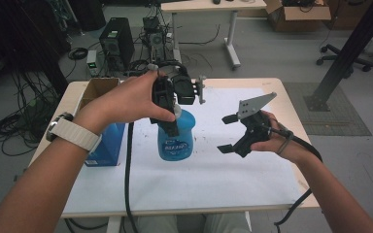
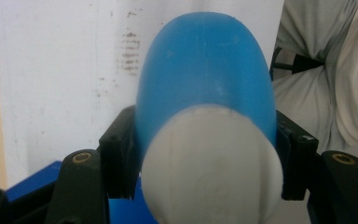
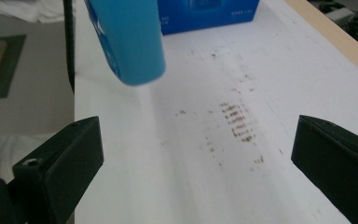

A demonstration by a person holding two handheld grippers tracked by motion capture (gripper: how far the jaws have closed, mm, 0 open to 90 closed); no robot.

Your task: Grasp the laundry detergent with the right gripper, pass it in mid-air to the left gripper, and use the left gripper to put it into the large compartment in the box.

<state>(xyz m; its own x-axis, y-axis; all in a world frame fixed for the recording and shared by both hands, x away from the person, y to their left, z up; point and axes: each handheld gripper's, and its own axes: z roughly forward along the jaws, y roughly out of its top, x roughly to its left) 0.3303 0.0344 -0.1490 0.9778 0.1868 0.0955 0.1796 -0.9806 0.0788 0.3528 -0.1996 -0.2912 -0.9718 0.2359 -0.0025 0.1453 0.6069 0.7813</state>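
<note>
Bottle (image 1: 176,138) clamped in left gripper (image 1: 172,104) w/ right gripper (image 1: 229,133) wide apart.

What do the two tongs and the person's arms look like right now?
Both tongs, left and right, are black with blocky jaws and black cables. The right carries a grey three-cornered plate dotted with small holes. Bare forearms; a watch with a white band on the left wrist.
</note>
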